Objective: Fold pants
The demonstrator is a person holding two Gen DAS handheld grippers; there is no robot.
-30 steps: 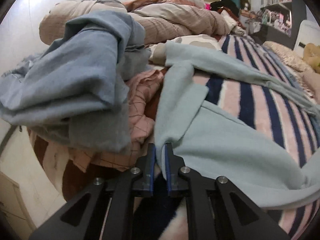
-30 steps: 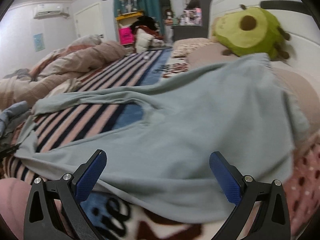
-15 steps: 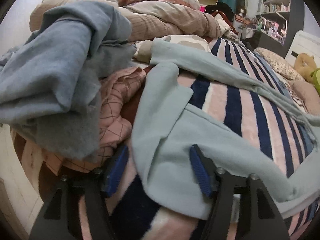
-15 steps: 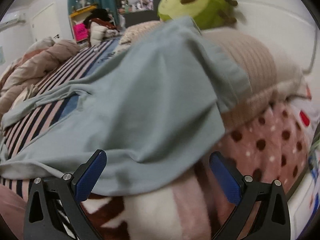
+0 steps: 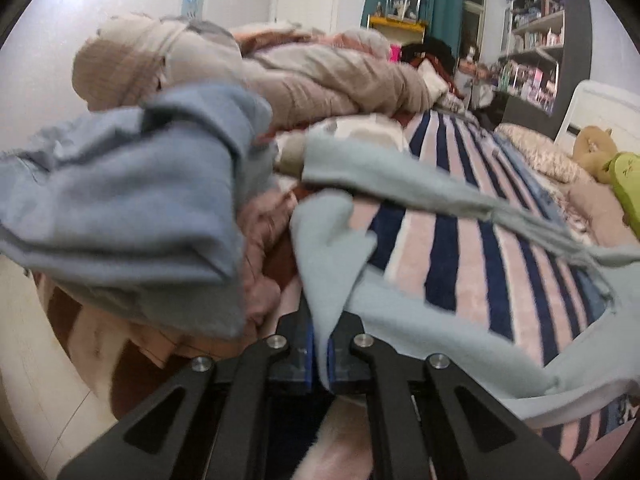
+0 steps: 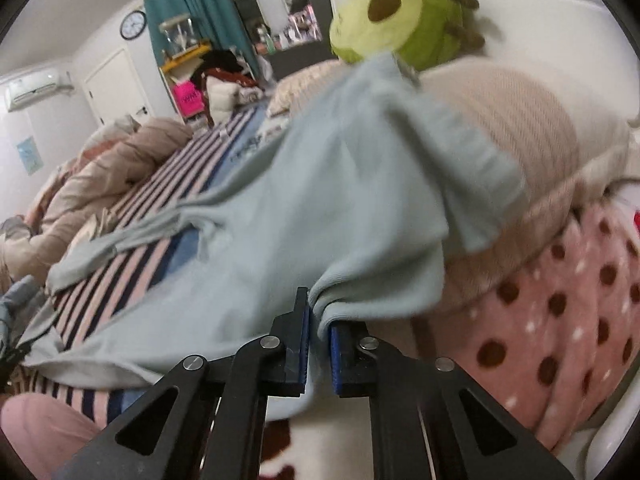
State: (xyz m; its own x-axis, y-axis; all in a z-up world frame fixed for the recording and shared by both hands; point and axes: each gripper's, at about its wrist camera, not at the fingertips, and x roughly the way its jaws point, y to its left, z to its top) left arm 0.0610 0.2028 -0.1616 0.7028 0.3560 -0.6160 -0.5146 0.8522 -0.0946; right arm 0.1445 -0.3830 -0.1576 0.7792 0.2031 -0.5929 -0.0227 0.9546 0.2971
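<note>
Pale blue-green pants [image 5: 420, 320] lie spread along a striped blanket [image 5: 444, 248] on a bed. My left gripper [image 5: 318, 344] is shut on the cuff of the near leg, and the cloth rises in a fold from between its blue pads. The other leg [image 5: 400, 184] stretches across the blanket behind. In the right wrist view the pants [image 6: 304, 208] drape up toward a pillow. My right gripper [image 6: 318, 340] is shut on their near waist edge, the fabric bunched between the pads.
A heap of grey-blue clothes [image 5: 132, 200] and pink checked cloth sits left of the held leg. A beige duvet [image 5: 328, 80] lies behind. A green plush toy [image 6: 400, 12] tops a beige pillow [image 6: 528, 132]. A pink dotted cushion [image 6: 560, 320] lies to the right.
The left jaws opened around the leg cuff, then shut on it and lifted slightly. The right jaws, wide open before, slid right along the waist edge and shut on it.
</note>
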